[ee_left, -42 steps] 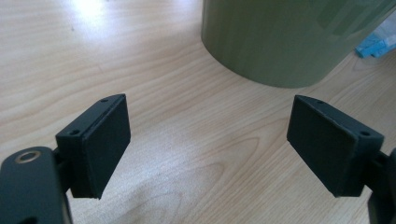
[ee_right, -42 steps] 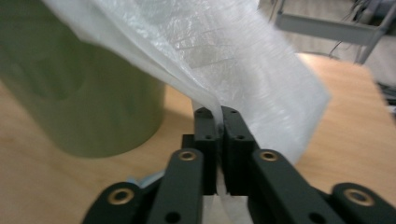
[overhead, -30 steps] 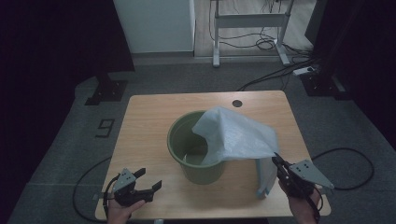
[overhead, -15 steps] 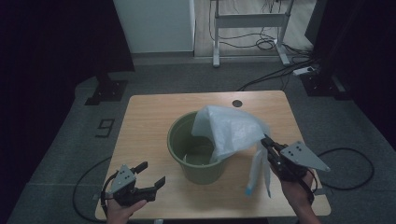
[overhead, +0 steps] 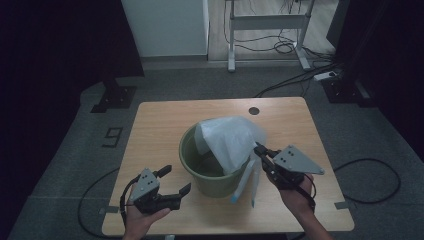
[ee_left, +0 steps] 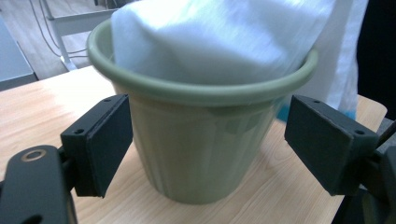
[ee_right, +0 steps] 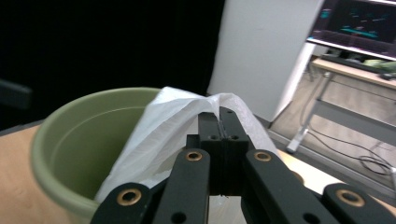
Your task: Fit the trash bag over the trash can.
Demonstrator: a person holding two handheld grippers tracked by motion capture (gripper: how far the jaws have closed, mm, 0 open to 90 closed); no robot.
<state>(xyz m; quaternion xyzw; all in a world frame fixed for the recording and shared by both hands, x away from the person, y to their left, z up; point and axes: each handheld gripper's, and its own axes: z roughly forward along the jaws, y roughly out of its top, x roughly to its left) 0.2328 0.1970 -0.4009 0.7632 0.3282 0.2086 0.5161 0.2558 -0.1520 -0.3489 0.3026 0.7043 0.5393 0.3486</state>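
While the right gripper [ee_right: 219,116] has its jaws pressed flat together on a fold of the white plastic bag [overhead: 230,140], the left gripper [overhead: 172,181] waits spread wide and empty, facing the green pot [ee_left: 201,140] without touching it. The bag drapes over the pot's right rim on the wooden table [overhead: 160,125]. Lining goes best if the free gripper steadies the pot or takes the opposite edge of the bag.
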